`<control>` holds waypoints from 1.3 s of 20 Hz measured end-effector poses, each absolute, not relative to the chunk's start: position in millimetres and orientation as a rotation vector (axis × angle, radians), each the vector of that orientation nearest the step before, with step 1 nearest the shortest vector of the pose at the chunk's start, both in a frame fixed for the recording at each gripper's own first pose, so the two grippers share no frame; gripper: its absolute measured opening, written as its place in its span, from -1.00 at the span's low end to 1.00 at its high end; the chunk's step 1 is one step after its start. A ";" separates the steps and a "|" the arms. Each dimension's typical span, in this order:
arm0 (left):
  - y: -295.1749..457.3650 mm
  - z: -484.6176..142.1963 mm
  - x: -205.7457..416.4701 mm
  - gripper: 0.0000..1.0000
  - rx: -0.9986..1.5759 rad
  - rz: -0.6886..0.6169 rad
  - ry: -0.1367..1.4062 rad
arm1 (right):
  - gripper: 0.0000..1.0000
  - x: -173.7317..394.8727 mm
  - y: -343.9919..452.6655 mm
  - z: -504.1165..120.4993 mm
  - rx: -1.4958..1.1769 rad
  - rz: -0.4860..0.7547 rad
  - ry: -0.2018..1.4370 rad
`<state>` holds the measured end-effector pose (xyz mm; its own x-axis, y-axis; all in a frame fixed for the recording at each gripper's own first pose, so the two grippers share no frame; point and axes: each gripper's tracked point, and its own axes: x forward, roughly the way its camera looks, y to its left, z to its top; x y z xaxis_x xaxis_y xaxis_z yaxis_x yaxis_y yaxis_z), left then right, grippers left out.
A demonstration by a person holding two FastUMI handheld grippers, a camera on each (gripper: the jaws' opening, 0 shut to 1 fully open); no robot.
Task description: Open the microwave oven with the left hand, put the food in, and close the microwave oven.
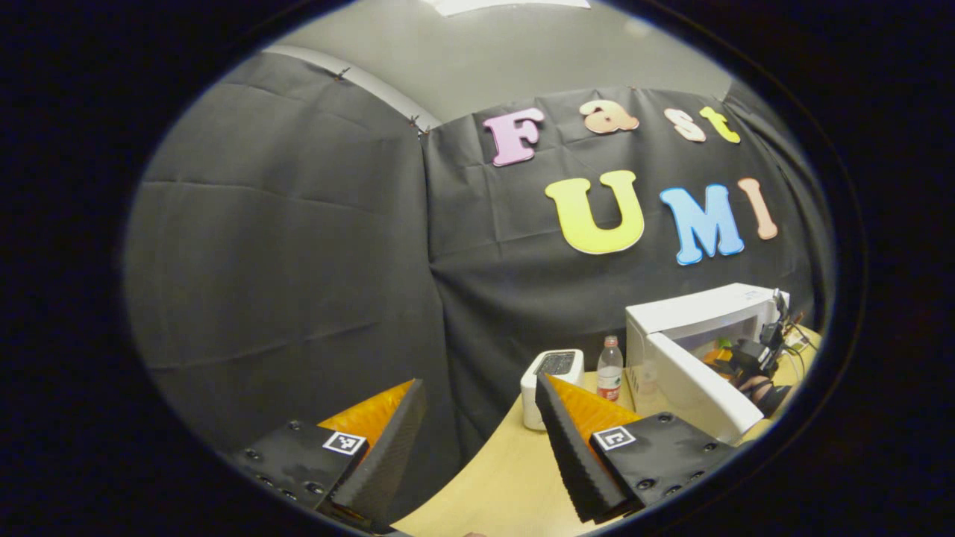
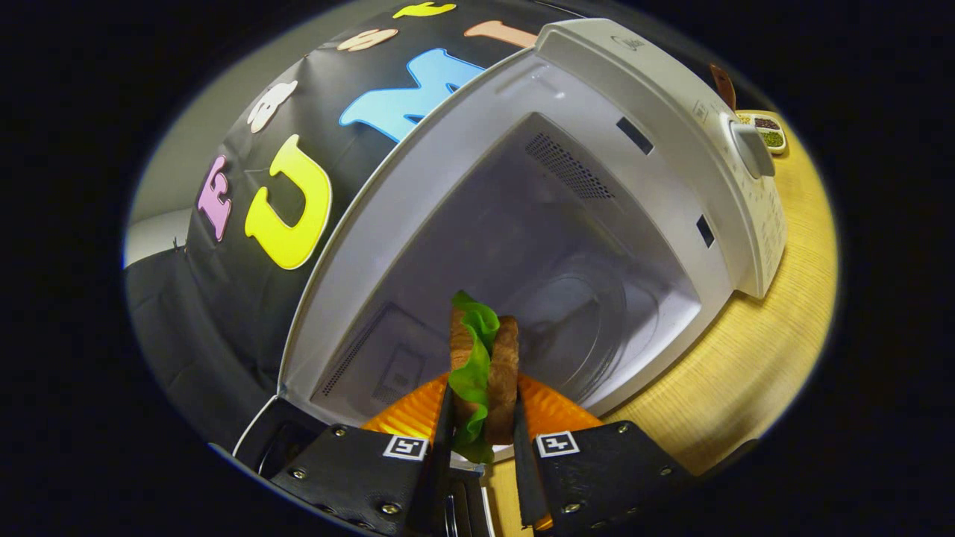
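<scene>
In the right gripper view my right gripper (image 2: pixel 481 410) is shut on a sandwich (image 2: pixel 485 373) of two brown bread slices with green lettuce, held on edge. It hangs at the mouth of the white microwave (image 2: pixel 656 127), whose grey cavity with a glass turntable (image 2: pixel 589 313) lies straight ahead. In the left gripper view my left gripper (image 1: pixel 477 440) is open and holds nothing, off to the left of the microwave (image 1: pixel 701 309). Its door (image 1: pixel 694 384) stands swung open, and the right gripper (image 1: pixel 750 358) with a hand reaches into the opening.
A water bottle (image 1: pixel 609 367) and a small white device (image 1: pixel 552 377) stand on the wooden table (image 1: pixel 492 485) left of the microwave. Small dishes of grains (image 2: pixel 768 133) sit on the table behind the microwave's control side. The microwave knob (image 2: pixel 750 149) faces the table.
</scene>
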<state>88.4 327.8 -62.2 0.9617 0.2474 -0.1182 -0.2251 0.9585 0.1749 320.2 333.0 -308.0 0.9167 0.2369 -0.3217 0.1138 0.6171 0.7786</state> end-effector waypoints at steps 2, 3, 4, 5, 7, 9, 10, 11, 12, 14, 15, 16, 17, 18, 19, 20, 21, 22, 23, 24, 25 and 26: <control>329.2 -63.0 87.2 0.90 0.161 0.246 0.147 | -0.24 328.0 333.4 -311.1 0.902 0.067 0.411; 329.7 -63.1 85.8 0.87 0.163 0.248 0.147 | -0.24 332.6 334.1 -314.4 0.893 0.063 0.412; 330.0 -63.8 86.2 0.92 0.165 0.250 0.148 | -0.24 335.2 334.2 -317.0 0.885 0.059 0.413; 330.1 -64.5 85.0 0.92 0.167 0.251 0.150 | -0.24 336.9 332.7 -321.1 0.872 0.050 0.422; 328.2 -67.4 84.2 0.92 0.172 0.250 0.159 | -0.15 338.1 331.9 -328.5 0.830 0.035 0.448; 330.0 -68.0 82.5 0.92 0.181 0.251 0.160 | 0.10 336.5 329.9 -339.1 0.754 0.017 0.473; 330.9 -67.6 80.9 0.92 0.182 0.249 0.162 | 0.24 336.1 325.4 -344.8 0.706 0.001 0.496; 329.7 -67.4 81.5 0.92 0.182 0.248 0.162 | 0.57 335.7 321.7 -344.3 0.673 0.001 0.498; 330.0 -67.5 81.9 0.92 0.179 0.246 0.161 | 0.78 335.3 316.6 -346.9 0.632 -0.018 0.510; 326.8 -67.0 83.4 0.93 0.175 0.241 0.157 | 0.85 334.0 306.4 -346.9 0.569 -0.039 0.531; 324.6 -66.4 83.2 0.93 0.174 0.238 0.156 | 0.89 331.8 303.4 -350.4 0.542 -0.046 0.545; 323.1 -66.9 84.0 0.93 0.173 0.233 0.154 | 0.89 330.7 298.3 -351.5 0.511 -0.059 0.555; 321.6 -65.6 84.1 0.93 0.174 0.229 0.151 | 0.95 328.9 290.9 -352.8 0.471 -0.078 0.564; 320.2 -65.2 83.8 0.93 0.174 0.226 0.150 | 0.98 327.6 284.0 -350.8 0.436 -0.091 0.560; 319.2 -64.6 84.0 0.93 0.172 0.222 0.146 | 0.99 327.1 279.4 -346.8 0.408 -0.098 0.550; 317.9 -64.9 83.4 0.93 0.170 0.218 0.144 | 0.97 324.7 273.1 -343.9 0.371 -0.107 0.544; 315.6 -65.3 83.4 0.93 0.166 0.213 0.144 | 0.97 322.1 266.4 -341.4 0.330 -0.112 0.538; 313.7 -66.9 82.3 0.93 0.161 0.209 0.143 | 0.97 319.0 262.2 -338.1 0.294 -0.107 0.533; 312.3 -66.8 82.6 0.93 0.154 0.204 0.142 | 0.97 314.5 259.2 -333.1 0.267 -0.096 0.531; 309.8 -71.0 83.6 0.93 0.144 0.198 0.140 | 0.97 308.8 257.2 -328.6 0.244 -0.081 0.531; 307.0 -72.7 84.0 0.93 0.128 0.190 0.136 | 0.98 301.1 255.2 -325.2 0.225 -0.060 0.531; 302.0 -76.6 84.2 0.93 0.107 0.176 0.132 | 0.97 293.2 253.9 -318.2 0.202 -0.037 0.527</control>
<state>84.2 302.0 -76.6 0.9760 0.1811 -0.1210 -0.1671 0.9789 0.1174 293.2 253.9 -318.2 0.8639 0.0167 -0.5033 0.0872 0.9794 0.1822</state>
